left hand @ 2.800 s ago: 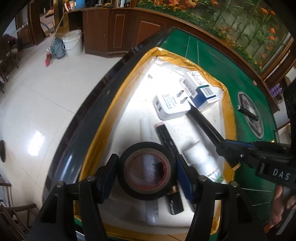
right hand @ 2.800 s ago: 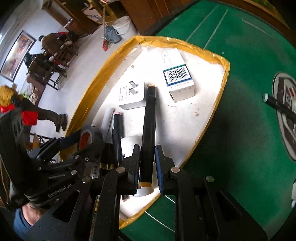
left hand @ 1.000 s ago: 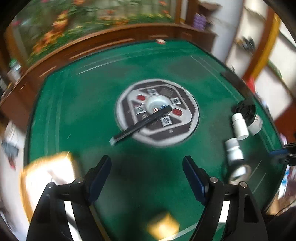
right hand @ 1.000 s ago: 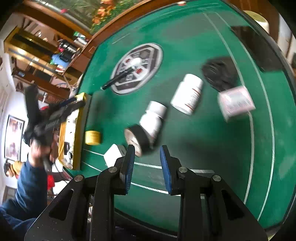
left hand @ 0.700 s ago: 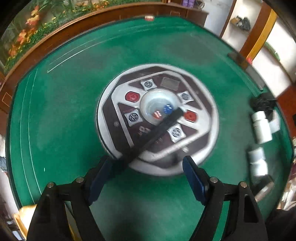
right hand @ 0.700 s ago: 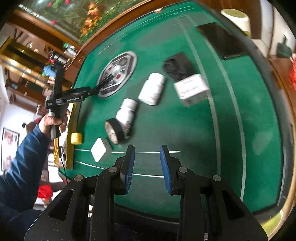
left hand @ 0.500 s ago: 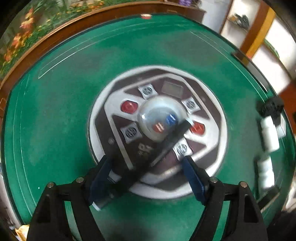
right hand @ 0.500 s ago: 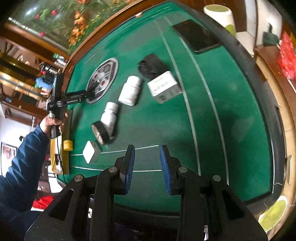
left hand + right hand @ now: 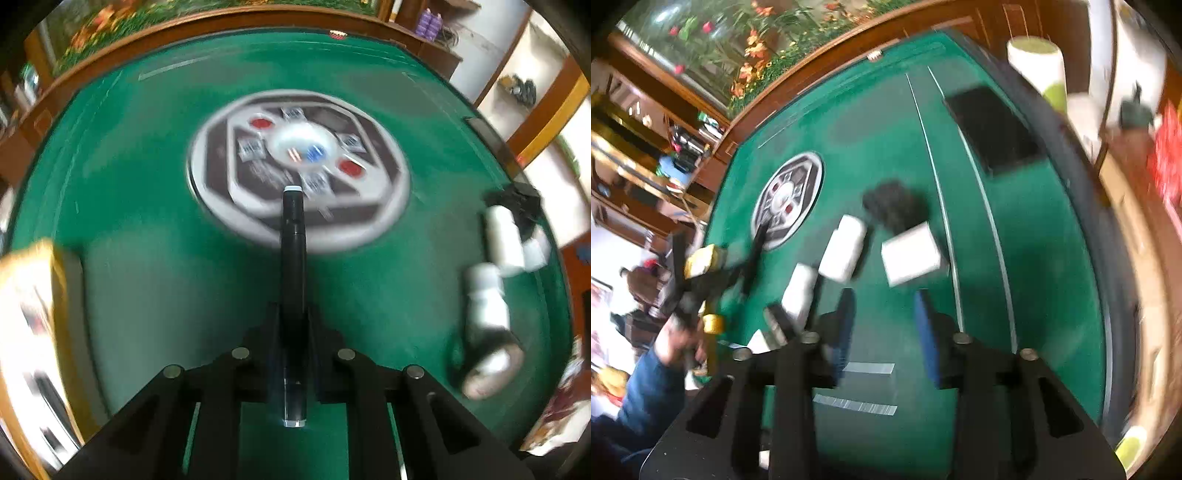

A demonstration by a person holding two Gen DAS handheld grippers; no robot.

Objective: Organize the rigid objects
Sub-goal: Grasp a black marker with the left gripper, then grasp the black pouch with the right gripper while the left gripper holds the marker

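A: How do your two hands stand in this panel?

B: My left gripper [image 9: 293,325] points steeply down at the green desk [image 9: 147,221], its fingers closed tight on the black pen [image 9: 293,258]. The pen runs forward between them, its pale tip over the round centre console [image 9: 299,162].

A: And the right?

B: My right gripper [image 9: 884,325] tilts down over the desk, jaws opening, nothing between the blue pads [image 9: 925,332]. Just ahead lies a white box [image 9: 910,253]; two white bottles [image 9: 842,251] and a black tape roll [image 9: 774,325] lie to its left.

A: The left hand from there?

B: At the far left, on a blue sleeve [image 9: 650,387], blurred.
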